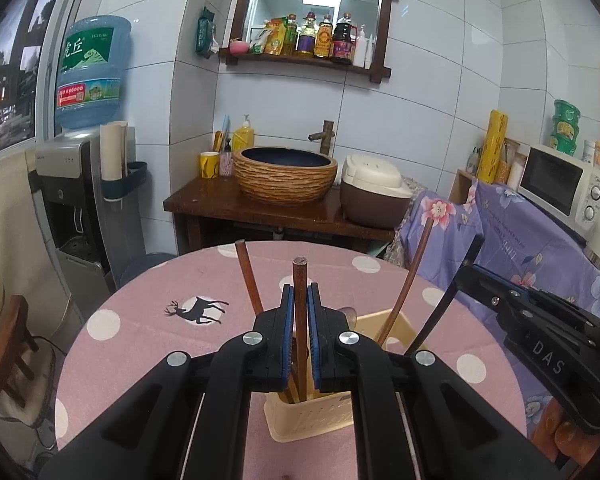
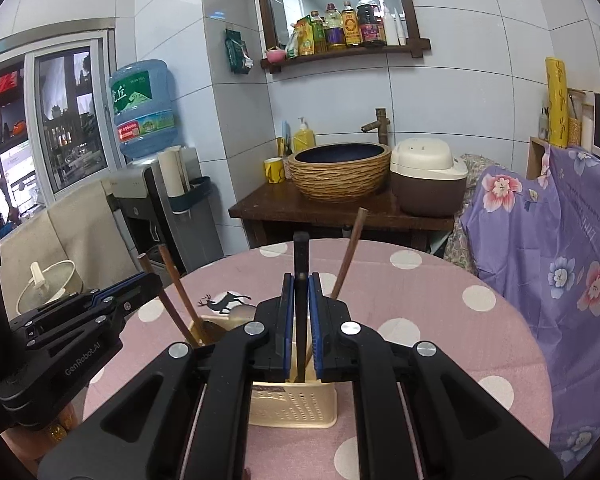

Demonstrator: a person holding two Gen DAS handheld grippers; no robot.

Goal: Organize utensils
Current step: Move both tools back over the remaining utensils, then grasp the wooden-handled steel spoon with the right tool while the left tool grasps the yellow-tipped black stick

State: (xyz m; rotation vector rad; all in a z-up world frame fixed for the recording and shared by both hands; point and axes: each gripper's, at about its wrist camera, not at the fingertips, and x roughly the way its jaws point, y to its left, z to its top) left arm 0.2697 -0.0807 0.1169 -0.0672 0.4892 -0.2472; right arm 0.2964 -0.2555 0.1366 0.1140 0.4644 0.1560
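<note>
A cream perforated utensil holder (image 1: 308, 420) (image 2: 292, 404) stands on the pink polka-dot table (image 1: 140, 344). My left gripper (image 1: 300, 296) is shut on a brown wooden chopstick (image 1: 300, 280) that stands upright with its lower end in the holder. My right gripper (image 2: 300, 284) is shut on a black utensil handle (image 2: 301, 252), also reaching down into the holder; it shows in the left wrist view (image 1: 460, 276) too. Other brown chopsticks (image 1: 248, 276) (image 1: 412, 276) (image 2: 350, 252) lean in the holder. A spoon bowl (image 1: 350, 314) shows behind the left fingers.
A brown counter (image 1: 220, 204) behind the table carries a woven basin (image 1: 286, 174) and a rice cooker (image 1: 374, 188). A water dispenser (image 1: 76, 200) stands at the left. A floral purple cloth (image 2: 548, 240) covers furniture at the right, under a microwave (image 1: 560, 184).
</note>
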